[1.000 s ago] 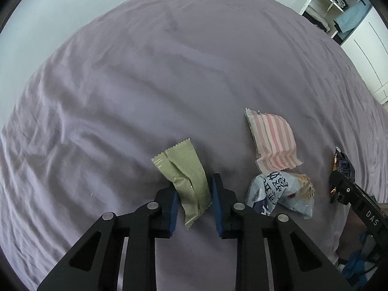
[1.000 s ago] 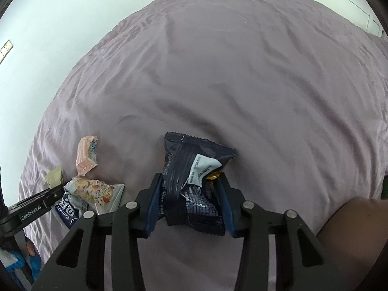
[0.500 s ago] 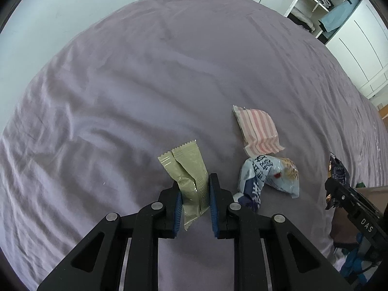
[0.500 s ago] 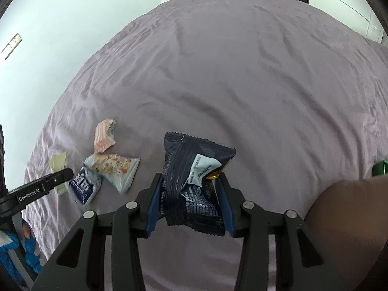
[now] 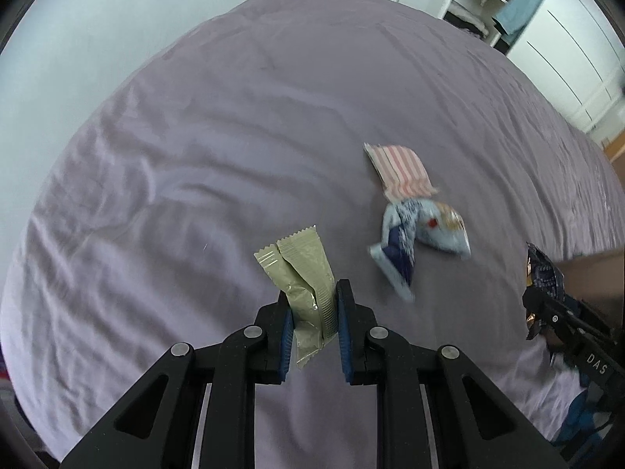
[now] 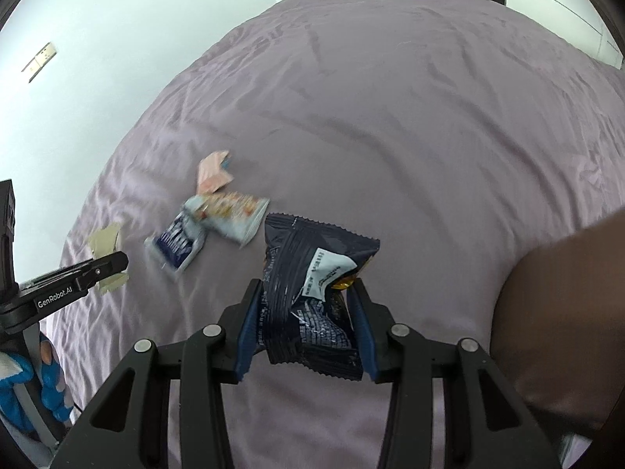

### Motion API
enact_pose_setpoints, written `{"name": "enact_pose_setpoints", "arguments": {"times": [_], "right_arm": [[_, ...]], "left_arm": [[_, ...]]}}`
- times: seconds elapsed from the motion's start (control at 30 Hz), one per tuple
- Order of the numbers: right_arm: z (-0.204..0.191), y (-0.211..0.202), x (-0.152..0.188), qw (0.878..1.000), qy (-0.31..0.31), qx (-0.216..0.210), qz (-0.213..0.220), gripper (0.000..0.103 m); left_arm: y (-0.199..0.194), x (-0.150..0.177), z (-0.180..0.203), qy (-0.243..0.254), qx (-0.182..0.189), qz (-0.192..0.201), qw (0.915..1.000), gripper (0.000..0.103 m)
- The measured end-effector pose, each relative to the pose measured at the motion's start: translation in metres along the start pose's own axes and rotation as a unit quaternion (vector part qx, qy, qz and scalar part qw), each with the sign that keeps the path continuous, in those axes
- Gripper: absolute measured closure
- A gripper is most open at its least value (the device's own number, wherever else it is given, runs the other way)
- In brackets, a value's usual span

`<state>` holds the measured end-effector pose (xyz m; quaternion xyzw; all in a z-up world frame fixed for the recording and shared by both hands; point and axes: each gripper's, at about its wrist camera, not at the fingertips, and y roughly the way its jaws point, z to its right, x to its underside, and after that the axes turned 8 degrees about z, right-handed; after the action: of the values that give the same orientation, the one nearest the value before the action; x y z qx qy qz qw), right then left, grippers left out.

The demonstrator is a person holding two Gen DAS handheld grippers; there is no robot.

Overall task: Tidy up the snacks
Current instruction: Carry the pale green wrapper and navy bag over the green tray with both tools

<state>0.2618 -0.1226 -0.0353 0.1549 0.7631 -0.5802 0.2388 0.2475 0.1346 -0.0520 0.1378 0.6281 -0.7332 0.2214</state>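
Hand-held gripper (image 5: 312,314) over seemingly purple bedsheet (image 5: 218,148)

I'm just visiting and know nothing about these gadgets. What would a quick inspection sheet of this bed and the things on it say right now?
Surface: wrinkled purple bedsheet.
Job's things: olive-green snack packet and dark navy snack bag are held; pink striped packet and light blue snack bag lie touching on the sheet.
Clutter: nothing seen.
Grippers: left gripper jaws shut on the green packet; right gripper jaws shut on the navy bag.
Cables: nothing seen.
Surroundings: pale wall, white wardrobe with open shelves.
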Motion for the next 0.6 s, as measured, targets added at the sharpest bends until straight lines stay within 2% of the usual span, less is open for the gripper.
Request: {"name": "enact_pose_setpoints", "arguments": {"times": [0.3, 0.6], "right_arm": [[-0.023, -0.041, 0.037, 0.999, -0.033, -0.019, -0.024, 0.070], [-0.017, -0.088, 0.064, 0.998, -0.048, -0.009, -0.039, 0.070]], "left_arm": [[-0.046, 0.033, 0.014, 0.051, -0.003, -0.007, 0.9987, 0.087], [-0.055, 0.027, 0.096, 0.109, 0.004, 0.003, 0.9940, 0.087]]}}
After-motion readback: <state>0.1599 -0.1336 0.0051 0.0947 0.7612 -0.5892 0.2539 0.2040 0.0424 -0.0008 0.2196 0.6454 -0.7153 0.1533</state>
